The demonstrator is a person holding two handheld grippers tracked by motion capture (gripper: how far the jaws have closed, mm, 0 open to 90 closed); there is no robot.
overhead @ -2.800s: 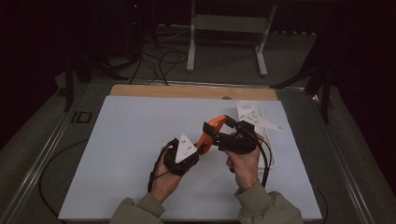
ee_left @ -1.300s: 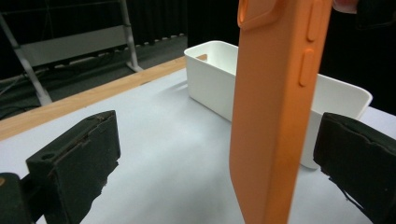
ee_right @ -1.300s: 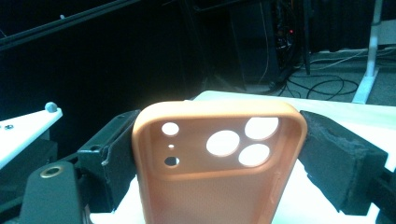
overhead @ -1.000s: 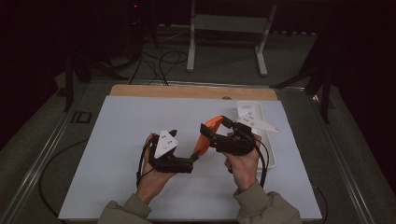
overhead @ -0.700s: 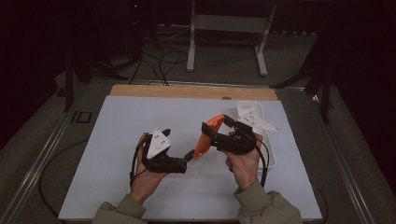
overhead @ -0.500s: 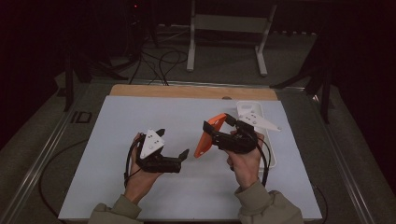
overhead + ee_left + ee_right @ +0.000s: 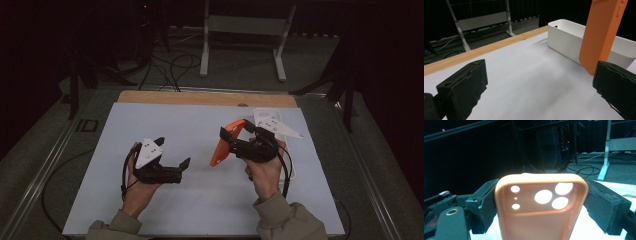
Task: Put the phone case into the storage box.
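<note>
A: Starting at the left of the high view, what is the left gripper [image 7: 172,167] doing?

B: It is hovering low over the white mat [image 7: 200,200] with its jaws spread wide and nothing between them. It is pointing right, toward the case, so it is probably waiting to take or steady that piece.

A: Is its own view agreeing with that?

B: Yes. In the left gripper view the two black jaws are standing far apart at the lower corners, with bare mat between them and the orange case [image 7: 602,32] hanging ahead, just in front of the white bin [image 7: 564,37].

A: And moving right, where is the case sitting?

B: The right gripper [image 7: 231,141] is clamping it across its width, holding it up off the mat and tilted, lower end down toward the left gripper. In the right gripper view the jaws are pressing on both long edges near the camera cut-outs [image 7: 551,197]. Gripping there is leaving the lower part free, which seems meant for a handover.

A: What is lying farthest right?

B: The bin is resting on the mat near the right edge, just behind that hand [image 7: 262,172], perhaps as the drop-off.
</note>
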